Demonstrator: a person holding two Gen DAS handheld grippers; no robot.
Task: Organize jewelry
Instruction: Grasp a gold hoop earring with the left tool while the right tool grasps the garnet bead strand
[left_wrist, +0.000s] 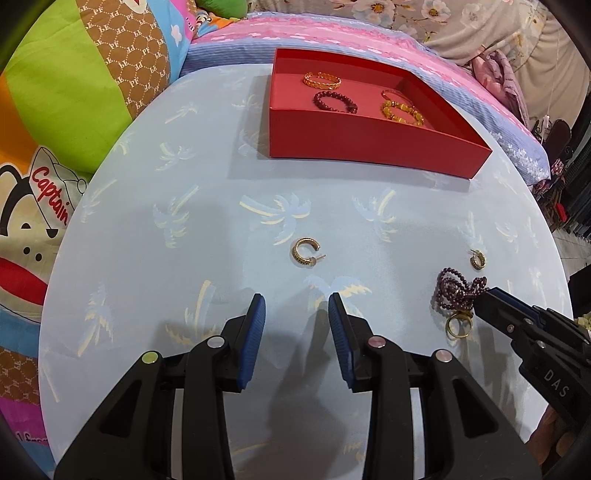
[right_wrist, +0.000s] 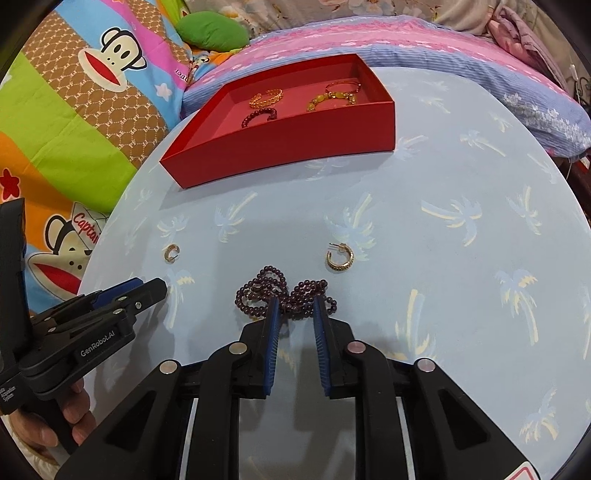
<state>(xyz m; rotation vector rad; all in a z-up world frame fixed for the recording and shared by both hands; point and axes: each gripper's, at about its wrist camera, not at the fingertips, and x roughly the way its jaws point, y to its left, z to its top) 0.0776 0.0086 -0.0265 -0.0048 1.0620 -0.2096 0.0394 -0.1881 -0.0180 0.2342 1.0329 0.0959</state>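
Round bench (left_wrist: 184, 258) under a smooth pale blue cloth, printed with faded palm trees. At its far side, a shallow red box (left_wrist: 369, 147) of matte cardboard, square-cornered, open on top. Inside, lying flat: a gold openwork bangle (left_wrist: 321, 80), a bracelet of dark red round beads (left_wrist: 334, 101), a bracelet of yellow glossy beads (left_wrist: 402, 110), and behind it a thin orange hoop, half hidden by the box wall.

On the cloth near the middle, a thick gold hoop earring (left_wrist: 306, 252), C-shaped, ribbed, with a short post. Further right, its twin (left_wrist: 477, 258), smaller in the left view. Just before the twin, a long necklace (right_wrist: 258, 291) of small purple-brown beads, heaped in loose loops. Beside the heap, a gold ring (left_wrist: 458, 326), partly covered by the right gripper's arm and not seen in the right view.

Left gripper (left_wrist: 295, 299) above bare cloth, black arms, ribbed blue fingers (left_wrist: 255, 332) spread apart, nothing between.

Right gripper (right_wrist: 296, 306) lowered onto the necklace, fingers (right_wrist: 271, 332) narrow, tips on either side of a knot of beads. Hard to say if the beads are really pinched or only enclosed.

Around the bench, a bright patchwork quilt (left_wrist: 74, 92) with cartoon monkeys and a pink-blue striped pillow (left_wrist: 332, 33). At the lower left of the right view, a bare hand (right_wrist: 74, 417), cut off by the edge.
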